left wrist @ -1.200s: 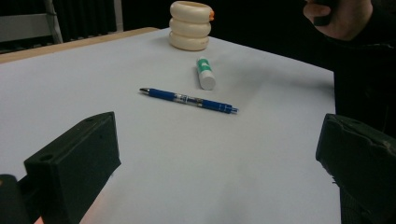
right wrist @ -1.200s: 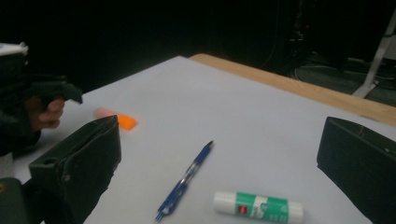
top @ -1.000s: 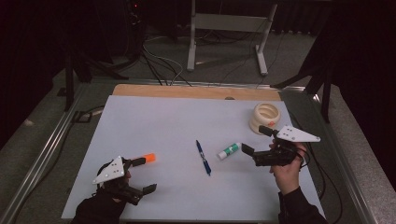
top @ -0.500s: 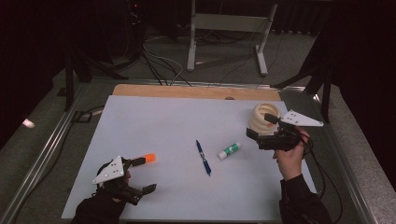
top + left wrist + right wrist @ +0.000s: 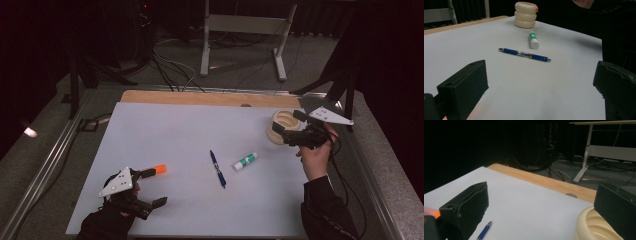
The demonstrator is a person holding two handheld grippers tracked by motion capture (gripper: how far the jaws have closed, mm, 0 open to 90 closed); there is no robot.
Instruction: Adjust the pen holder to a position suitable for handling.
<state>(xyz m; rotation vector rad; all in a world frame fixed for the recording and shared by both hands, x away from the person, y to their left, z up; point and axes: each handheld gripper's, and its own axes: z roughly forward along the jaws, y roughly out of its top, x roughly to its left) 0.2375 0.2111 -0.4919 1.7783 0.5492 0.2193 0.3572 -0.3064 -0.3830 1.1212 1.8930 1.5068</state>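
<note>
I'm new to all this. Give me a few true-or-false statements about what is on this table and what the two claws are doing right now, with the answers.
1. The blue ballpoint pen lies flat on the white table sheet. True.
2. The right claw is shut on the white glue stick with a green label. False: its jaws are open beside the cream ribbed ring-shaped holder, and the glue stick lies apart on the sheet.
3. The left claw is open and holds nothing. True.
4. The glue stick stands upright inside the cream holder. False: it lies on its side between pen and holder.
</note>
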